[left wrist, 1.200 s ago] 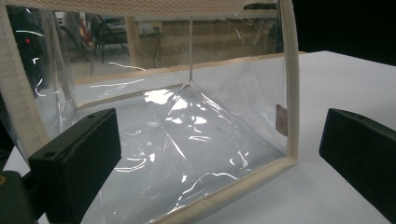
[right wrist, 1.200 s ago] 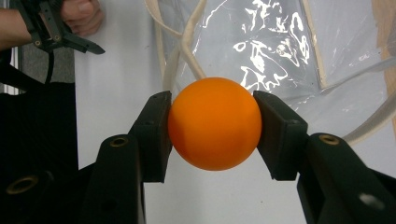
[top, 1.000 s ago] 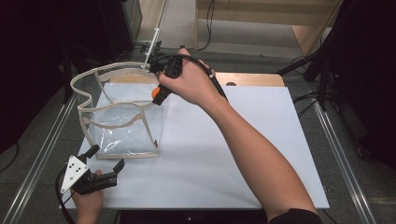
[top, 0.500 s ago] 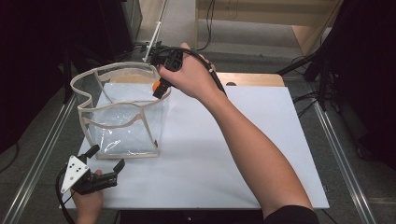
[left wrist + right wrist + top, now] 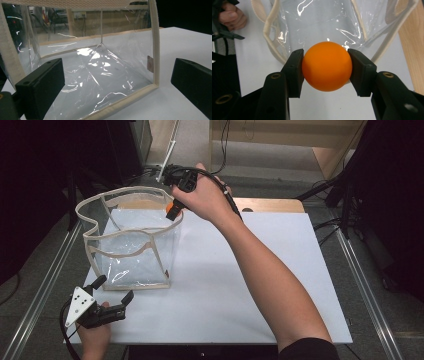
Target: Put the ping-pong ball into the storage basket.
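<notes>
Holding an orange ball point(image 5: 326, 66) clamped between the jaws, the right gripper point(image 5: 172, 212) hangs at the far rim of the clear bag point(image 5: 131, 240), w/ the ball just over the cloth-edged opening. Biggest risk, I'd say: the ball is smooth and round and pinched only at its sides, so a sloppy tilt or early release could let it squirt out, hit the rim and roll off the tabletop point(image 5: 280, 270) toward the wooden strip at the back. Second risk: the bag is soft plastic, walls sagging and creased, standing unsupported; if the jaws or the cable snag the trim, the bag could tip or fold shut. Pose: right forearm stretched diagonally across the tabletop from the near right, wrist bent, hand point(image 5: 205, 197) wrapped over the gripper body, jaws angled down and toward the person's left into the bag mouth. The left gripper point(image 5: 115, 296) rests low at the near-left corner, jaws apart & empty, pointed at the bag's near wall, just short of it, not bracing it.
</notes>
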